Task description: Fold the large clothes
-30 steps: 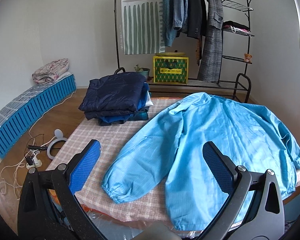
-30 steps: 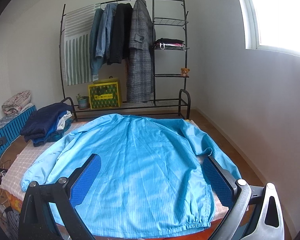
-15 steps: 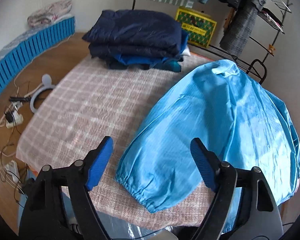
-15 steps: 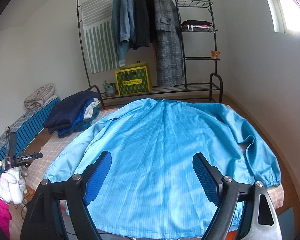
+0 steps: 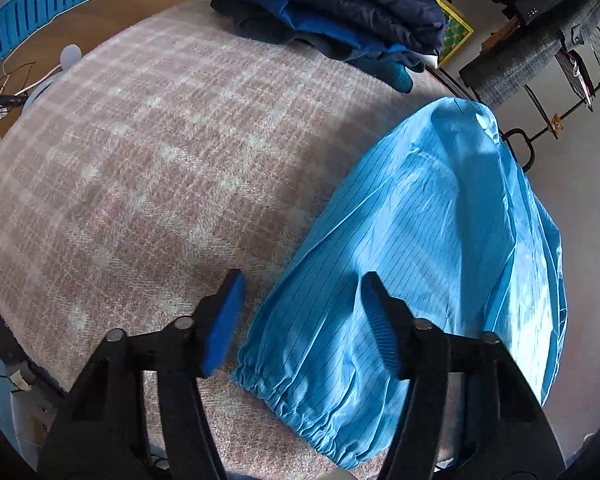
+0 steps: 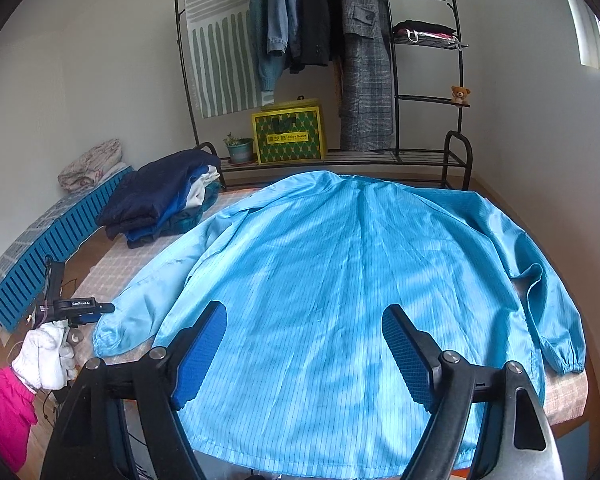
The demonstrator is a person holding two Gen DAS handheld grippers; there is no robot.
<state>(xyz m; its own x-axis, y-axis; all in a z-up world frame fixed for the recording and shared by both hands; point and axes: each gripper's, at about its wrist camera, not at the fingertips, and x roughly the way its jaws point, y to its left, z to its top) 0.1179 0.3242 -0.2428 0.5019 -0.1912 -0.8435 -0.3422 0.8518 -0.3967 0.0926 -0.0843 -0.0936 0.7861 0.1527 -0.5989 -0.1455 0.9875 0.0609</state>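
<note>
The left gripper (image 5: pixel 300 312) hung low over the desk (image 5: pixel 140 168) with its two blue-padded fingers (image 5: pixel 224 320) spread apart, holding nothing. Between them lay the elastic cuff (image 5: pixel 296 396) of the jacket's left sleeve (image 5: pixel 380 248); one finger stood over the checked pink blanket just beside the sleeve edge, the other over the sleeve itself. Whether either finger touched the fabric could not be told.

The right gripper (image 6: pixel 304 352) was also spread wide and empty, poised above the lower back of the light blue jacket (image 6: pixel 340 272), near its hem.

The jacket lay flat on the desk, back side up, collar toward the far end and hem at the near edge, both sleeves stretched out to the sides. The right sleeve (image 6: pixel 540 280) ran down the right side of the desk, its cuff near the corner.

In the right wrist view, a white-gloved hand (image 6: pixel 46 354) with a pink sleeve held the left gripper's handle by the left cuff.

At the far left corner of the desk sat a stack of folded clothes (image 6: pixel 160 204), dark navy on top, apart from the jacket. Behind the desk stood a black clothes rack (image 6: pixel 392 80) with hanging coats, a yellow-green box (image 6: pixel 288 132) and a small potted plant (image 6: pixel 239 148) on its lower shelf.
</note>
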